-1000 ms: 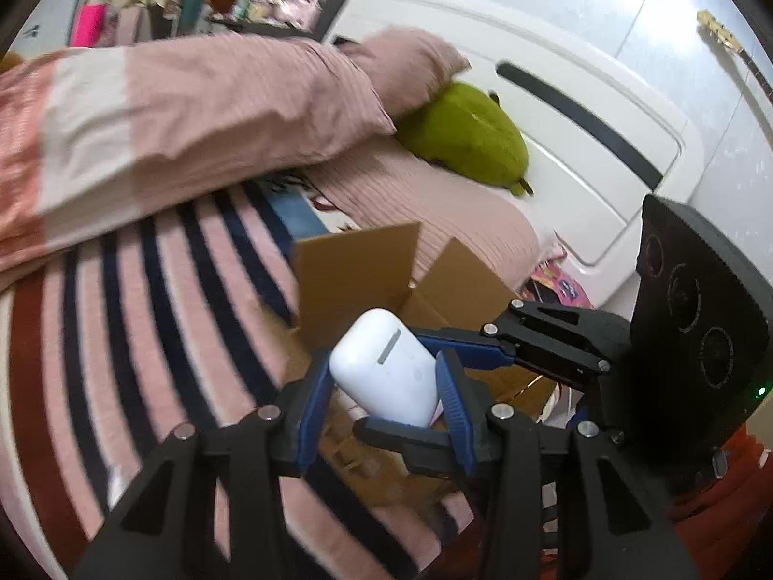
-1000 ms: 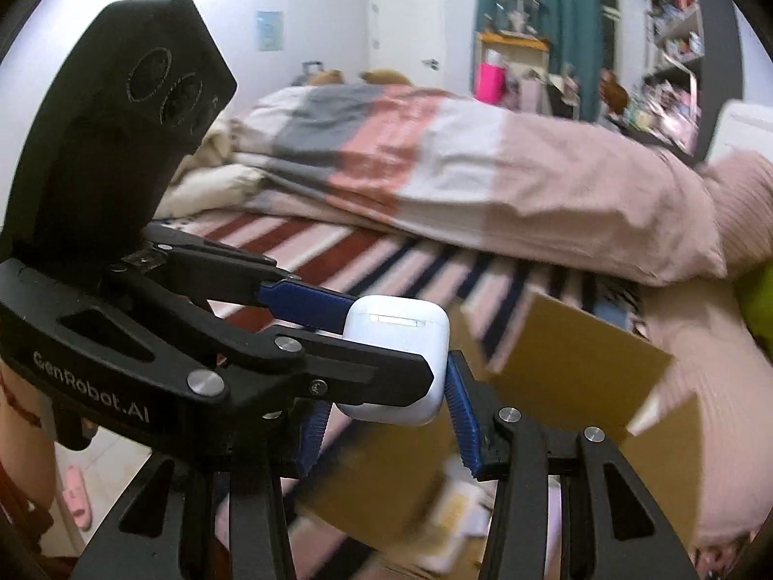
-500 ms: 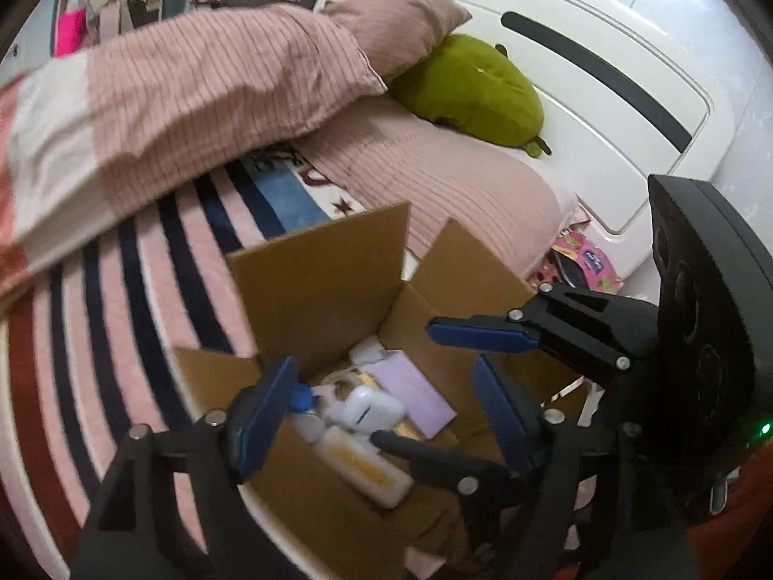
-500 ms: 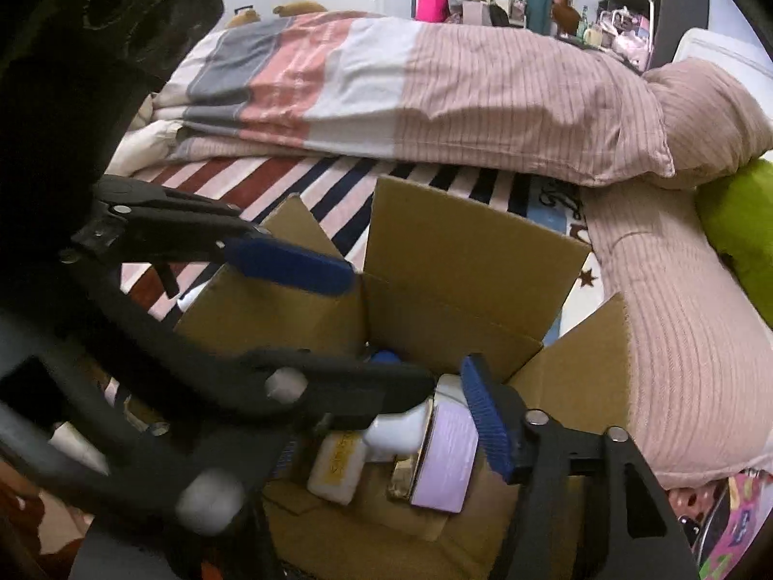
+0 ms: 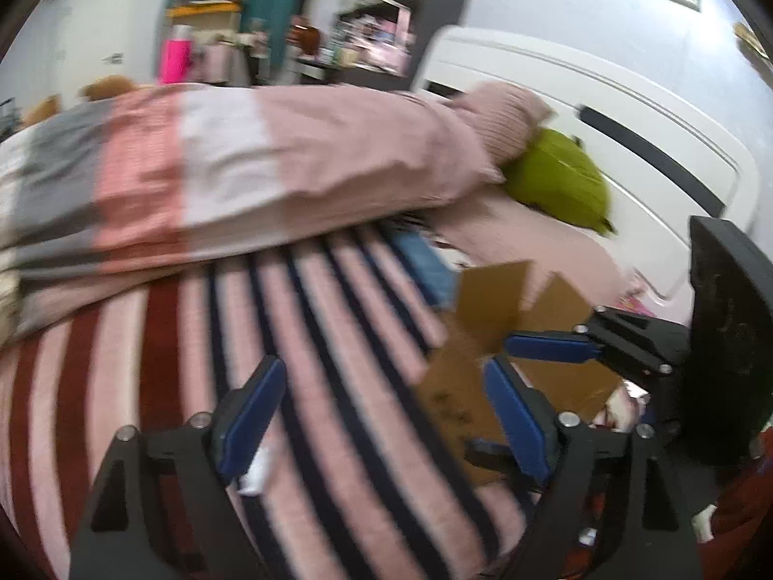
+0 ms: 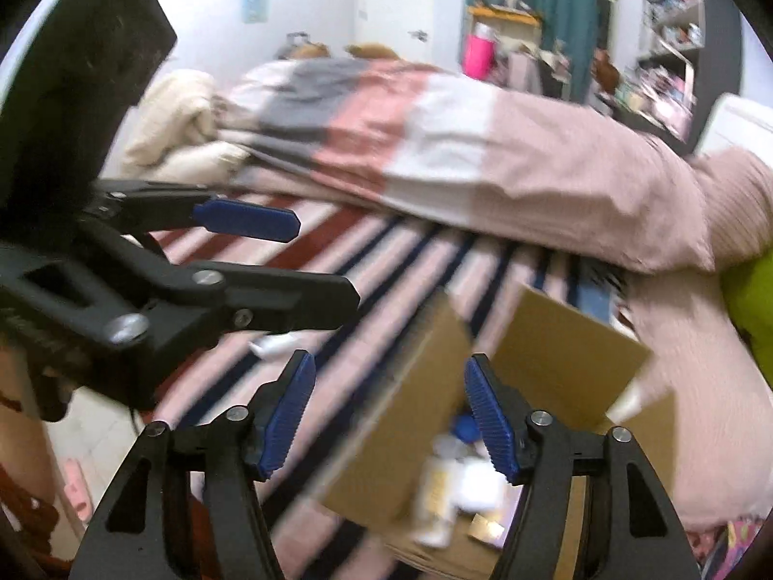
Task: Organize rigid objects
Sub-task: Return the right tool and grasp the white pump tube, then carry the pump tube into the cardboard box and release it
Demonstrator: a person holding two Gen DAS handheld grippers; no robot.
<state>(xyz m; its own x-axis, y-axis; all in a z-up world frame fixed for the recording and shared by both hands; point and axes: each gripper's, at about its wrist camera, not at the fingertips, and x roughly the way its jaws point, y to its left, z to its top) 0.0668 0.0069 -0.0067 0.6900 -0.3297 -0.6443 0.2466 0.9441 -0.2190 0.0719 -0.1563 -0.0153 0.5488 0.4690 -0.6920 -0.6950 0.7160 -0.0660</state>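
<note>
Both tongs, left (image 5: pixel 381 411) and right (image 6: pixel 389 411), just spread, hold nothing (no legible writing).

Left gripper (image 5: pixel 386 401) over the striped sheet (image 5: pixel 309 348), jaws just been opening, nothing between the blue pads (image 5: pixel 251 406); cardboard box (image 5: pixel 488 333) to the right of the left gripper, flaps up, contents blurred; right gripper (image 5: pixel 522 362) beside the box, one blue finger across its opening; small white item (image 5: pixel 253 476) on the sheet by the left pad; folded duvet (image 5: pixel 232 169) beyond the box; green plush (image 5: pixel 560 183) beyond the box against the white headboard (image 5: pixel 628 135).
</note>
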